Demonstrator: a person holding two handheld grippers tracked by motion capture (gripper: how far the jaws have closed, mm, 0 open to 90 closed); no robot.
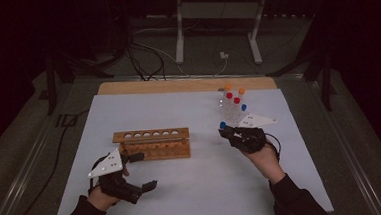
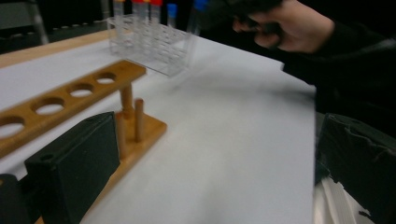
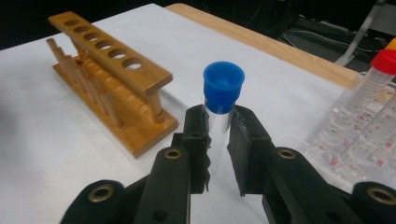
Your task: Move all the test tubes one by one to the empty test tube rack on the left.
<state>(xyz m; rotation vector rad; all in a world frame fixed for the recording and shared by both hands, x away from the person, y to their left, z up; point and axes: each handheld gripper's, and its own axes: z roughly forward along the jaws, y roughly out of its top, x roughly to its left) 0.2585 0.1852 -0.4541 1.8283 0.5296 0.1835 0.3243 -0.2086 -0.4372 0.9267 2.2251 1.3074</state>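
The wooden six-hole test-tube rack [image 1: 151, 144] stands near the middle of the white-covered worktop [image 1: 193, 187], and every one of its holes looks empty, so as far as the pictures show no tube has been seated in it yet. To the right of the wooden rack and farther from the person stands a clear plastic tube stand [image 1: 231, 112], holding several capped tubes with red, orange and blue tops.

The right hand-held gripper [image 3: 217, 135] is pinching a clear test tube with a blue cap [image 3: 223, 88] just below the cap; the tube is upright between the two black jaws. In the high view this tube [image 1: 222, 125] is between the wooden rack and the clear stand, close beside the stand, off to the wooden rack's right end.

The left hand-held gripper [image 1: 141, 170] hovers just in front of the wooden rack, at its left end, with its jaws spread wide and nothing between them.

My judgement: this is the carry of the first tube. Left to do are bringing it over a hole, lowering it in, and then fetching the tubes remaining in the clear stand.
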